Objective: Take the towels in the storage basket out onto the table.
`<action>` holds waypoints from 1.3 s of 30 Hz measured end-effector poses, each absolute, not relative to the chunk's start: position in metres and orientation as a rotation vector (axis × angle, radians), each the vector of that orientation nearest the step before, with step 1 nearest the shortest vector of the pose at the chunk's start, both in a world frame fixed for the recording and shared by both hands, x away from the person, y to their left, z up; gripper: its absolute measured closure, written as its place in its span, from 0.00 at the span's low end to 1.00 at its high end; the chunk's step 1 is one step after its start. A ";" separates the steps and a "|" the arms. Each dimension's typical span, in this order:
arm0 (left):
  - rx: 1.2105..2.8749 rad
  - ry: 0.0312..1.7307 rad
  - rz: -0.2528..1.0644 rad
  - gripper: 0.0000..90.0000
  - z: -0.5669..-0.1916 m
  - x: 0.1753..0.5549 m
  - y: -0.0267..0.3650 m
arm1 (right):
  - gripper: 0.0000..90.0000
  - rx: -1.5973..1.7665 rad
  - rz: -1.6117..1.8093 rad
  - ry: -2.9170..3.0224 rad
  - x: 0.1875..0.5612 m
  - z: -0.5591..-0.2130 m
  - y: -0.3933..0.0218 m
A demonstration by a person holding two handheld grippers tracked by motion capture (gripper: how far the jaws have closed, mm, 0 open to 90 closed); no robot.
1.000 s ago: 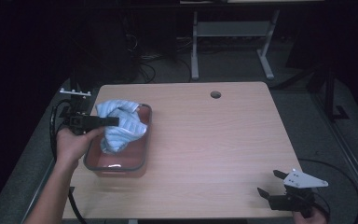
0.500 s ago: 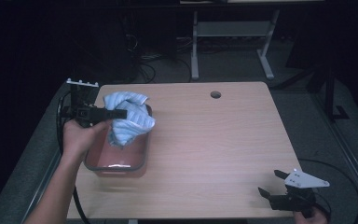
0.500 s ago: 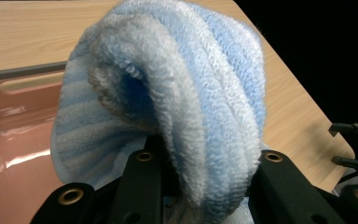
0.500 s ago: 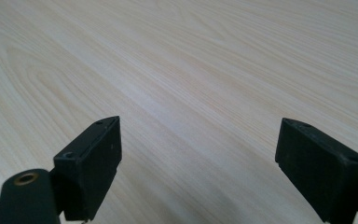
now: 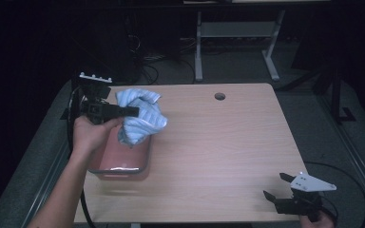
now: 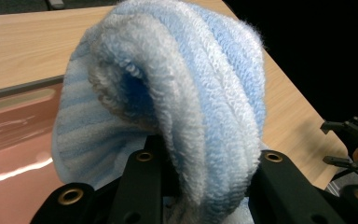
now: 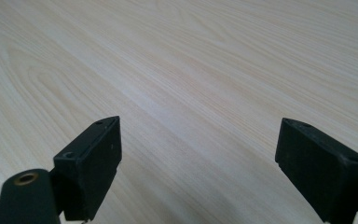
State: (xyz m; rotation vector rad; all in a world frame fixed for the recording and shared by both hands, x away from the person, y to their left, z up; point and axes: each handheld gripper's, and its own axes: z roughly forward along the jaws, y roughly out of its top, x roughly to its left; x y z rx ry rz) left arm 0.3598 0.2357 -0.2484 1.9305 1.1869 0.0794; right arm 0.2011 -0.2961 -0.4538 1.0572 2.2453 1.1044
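A light blue striped towel [image 5: 140,118] hangs bunched from my left gripper [image 5: 132,112], lifted over the far end of a pinkish glass baking dish [image 5: 119,159] at the table's left. The left gripper view has the towel [image 6: 182,93] folded thick between the two black jaws, which press on it. The dish's [image 6: 14,135] shiny floor lies below and to the left. My right gripper [image 5: 276,186] rests low at the table's near right corner, open, with bare wood between its fingers [image 7: 95,154].
The wooden table [image 5: 218,142] has a round cable hole [image 5: 219,96] near its far edge. Beyond the table stand a metal frame and cables on the dark floor. The other gripper [image 6: 349,144] appears far off in the left gripper view.
My left gripper has carried the towel up and toward the far end of the dish, so the dish's near part now lies uncovered. The right gripper has stayed put.
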 end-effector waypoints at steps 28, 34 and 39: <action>1.995 1.073 0.016 0.79 -0.239 0.370 0.171 | 0.15 1.067 1.101 2.254 0.201 -0.454 -0.295; 2.023 1.048 0.005 0.79 -0.242 0.373 0.156 | 0.15 1.044 1.104 2.254 0.201 -0.454 -0.295; 2.034 1.044 -0.003 0.79 -0.246 0.376 0.147 | 0.15 1.053 1.107 2.253 0.201 -0.454 -0.295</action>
